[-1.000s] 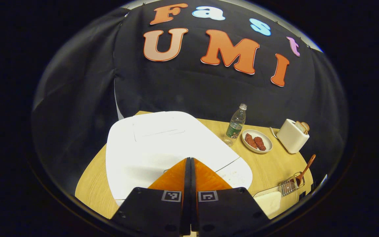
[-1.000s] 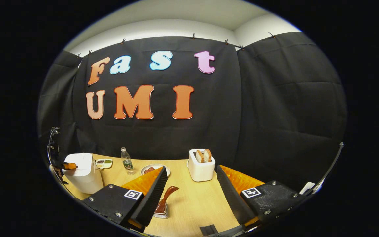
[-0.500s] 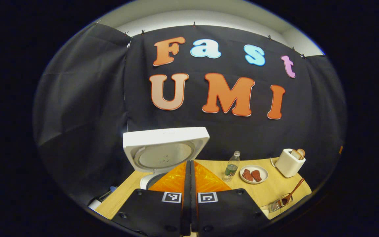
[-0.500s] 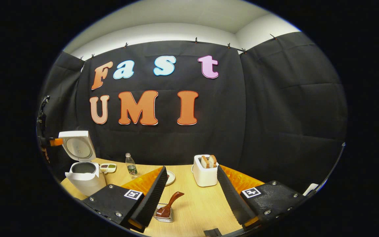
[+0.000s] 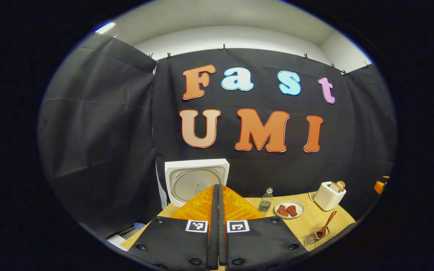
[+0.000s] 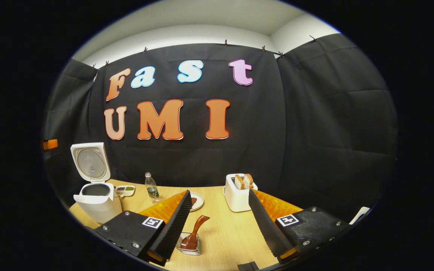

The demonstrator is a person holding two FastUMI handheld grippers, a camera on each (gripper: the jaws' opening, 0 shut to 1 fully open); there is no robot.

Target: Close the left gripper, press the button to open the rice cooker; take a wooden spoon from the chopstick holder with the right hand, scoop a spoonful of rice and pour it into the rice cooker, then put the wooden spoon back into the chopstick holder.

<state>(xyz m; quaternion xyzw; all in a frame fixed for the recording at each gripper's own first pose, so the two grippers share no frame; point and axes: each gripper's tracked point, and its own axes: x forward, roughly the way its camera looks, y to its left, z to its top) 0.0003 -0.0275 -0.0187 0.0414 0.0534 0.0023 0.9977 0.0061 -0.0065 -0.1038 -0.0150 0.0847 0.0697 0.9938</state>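
the left gripper [image 5: 217,226] hides the rice cooker [image 5: 196,180] body below its raised lid, and the small dish [image 6: 125,191] contents are too small to tell.

Smooth glossy white plastic rice cooker [image 6: 96,201], light matt wood-grain table [image 6: 224,233], wire metal chopstick holder [image 6: 190,244] beside the near finger, polished brown wooden spoon [image 6: 196,231], clear plastic bottle [image 6: 151,186]

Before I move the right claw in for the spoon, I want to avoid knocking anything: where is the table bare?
Bare wood lies between the chopstick holder and the toaster, and right of the holder. It is crowded behind: plate, bottle, small dish and open rice cooker.
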